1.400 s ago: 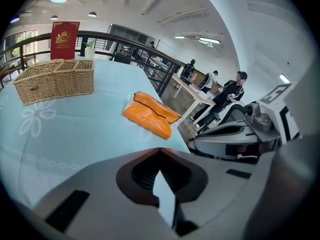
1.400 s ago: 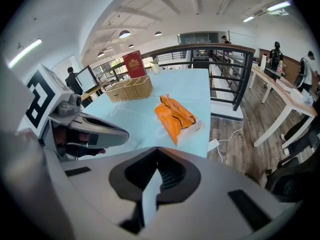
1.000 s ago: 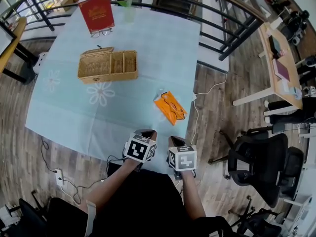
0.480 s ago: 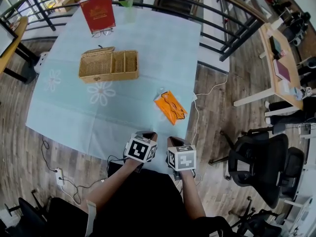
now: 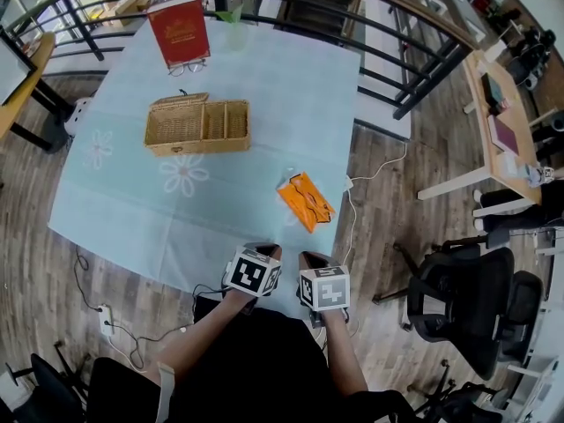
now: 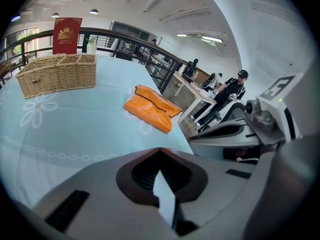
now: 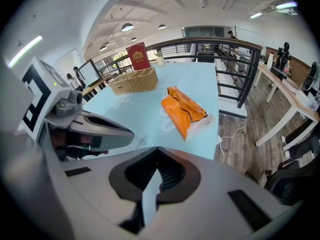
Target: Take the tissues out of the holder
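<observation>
gold print on red booklet [image 5: 180,30], too small to read

Cloth [image 5: 264,104]: pale blue, white flower print [image 5: 183,174] near left. Basket [image 5: 198,124]: tan wicker weave. Holder [image 5: 305,202]: orange, dark edging. Book [image 5: 180,30], far: red, gold emblem. Cubes [image 5: 252,271]: white, black square markers. Floor [image 5: 388,210]: brown wood planks. Railing [image 5: 432,79]: black.

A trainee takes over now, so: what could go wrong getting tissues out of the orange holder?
1. The orange holder lies unheld near the right edge of the tablecloth; tugging tissues without pinning it could drag it off.
2. The left gripper and right gripper both have shut jaws; reaching in like that would probably just shove the holder across the tablecloth.
</observation>
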### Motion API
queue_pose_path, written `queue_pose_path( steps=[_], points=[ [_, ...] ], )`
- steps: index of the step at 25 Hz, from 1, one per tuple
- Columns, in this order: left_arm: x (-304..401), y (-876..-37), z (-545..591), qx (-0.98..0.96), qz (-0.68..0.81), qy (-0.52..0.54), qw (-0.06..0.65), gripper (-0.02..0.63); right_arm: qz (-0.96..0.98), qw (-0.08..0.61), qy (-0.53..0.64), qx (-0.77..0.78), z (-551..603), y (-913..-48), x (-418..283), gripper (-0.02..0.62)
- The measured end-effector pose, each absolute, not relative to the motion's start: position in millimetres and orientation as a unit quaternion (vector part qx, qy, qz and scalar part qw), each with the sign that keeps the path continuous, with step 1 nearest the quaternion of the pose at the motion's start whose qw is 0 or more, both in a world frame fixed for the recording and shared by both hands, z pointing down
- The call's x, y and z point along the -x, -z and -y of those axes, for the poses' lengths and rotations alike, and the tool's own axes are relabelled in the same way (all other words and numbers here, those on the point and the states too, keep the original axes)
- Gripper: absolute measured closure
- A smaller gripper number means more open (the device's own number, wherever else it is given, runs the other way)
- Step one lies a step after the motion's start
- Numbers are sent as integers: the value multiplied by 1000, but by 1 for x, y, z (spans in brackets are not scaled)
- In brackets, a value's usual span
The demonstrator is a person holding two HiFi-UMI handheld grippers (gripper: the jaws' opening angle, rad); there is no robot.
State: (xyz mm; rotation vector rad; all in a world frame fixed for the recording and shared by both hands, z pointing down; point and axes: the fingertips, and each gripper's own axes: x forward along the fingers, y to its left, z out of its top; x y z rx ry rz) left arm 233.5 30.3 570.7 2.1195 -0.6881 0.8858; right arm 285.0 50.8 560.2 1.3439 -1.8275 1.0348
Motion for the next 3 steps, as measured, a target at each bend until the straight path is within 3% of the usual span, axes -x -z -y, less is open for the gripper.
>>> queue_pose_path(
  steps=[3],
  points=[
    [-234, -569, -30, -824, 267, -342, 363, 600, 696, 320, -394, -509, -52, -560, -284, 583]
  ],
)
